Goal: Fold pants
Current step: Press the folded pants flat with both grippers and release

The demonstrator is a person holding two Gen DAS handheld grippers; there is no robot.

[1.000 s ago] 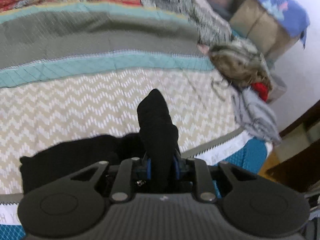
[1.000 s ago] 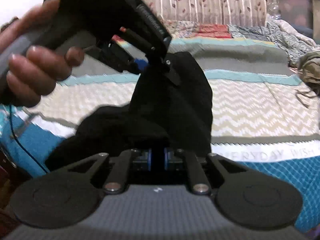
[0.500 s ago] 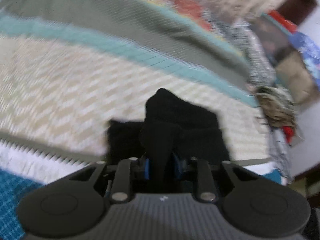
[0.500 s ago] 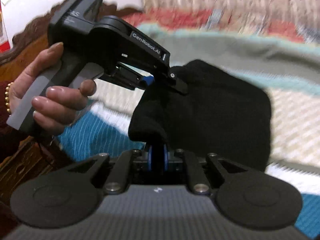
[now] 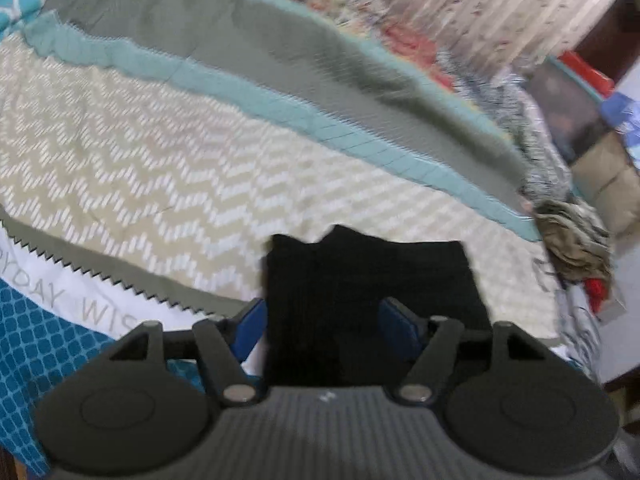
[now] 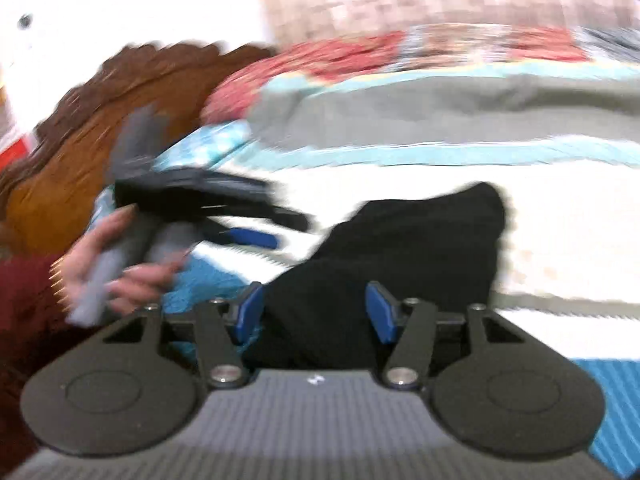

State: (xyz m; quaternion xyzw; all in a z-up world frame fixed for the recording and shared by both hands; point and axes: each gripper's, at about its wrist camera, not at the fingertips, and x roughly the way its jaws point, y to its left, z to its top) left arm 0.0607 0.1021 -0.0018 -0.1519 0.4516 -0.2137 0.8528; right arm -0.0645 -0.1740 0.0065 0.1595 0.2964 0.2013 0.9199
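Note:
The black pants (image 5: 368,280) lie as a folded, roughly square bundle on the zigzag-patterned bedspread (image 5: 160,152). My left gripper (image 5: 326,324) hovers at their near edge. Its jaws are opening, and the cloth shows between the blue pads (image 5: 252,324) without being pressed. My right gripper (image 6: 316,312) is also opening over the pants (image 6: 400,248), its blue pads (image 6: 382,312) clear of the cloth. In the right wrist view the left gripper (image 6: 208,196) appears blurred at the left, held by a hand (image 6: 120,268), apart from the pants.
A pile of crumpled clothes (image 5: 572,240) lies at the bed's right edge, with boxes (image 5: 600,176) beyond it. A brown wooden headboard (image 6: 100,120) stands at the left. A dark red sleeve (image 6: 24,320) is at the lower left.
Both grippers were shut on the raised black cloth and have opened. The pants have dropped flat onto the bed. The left gripper has drawn away to the left.

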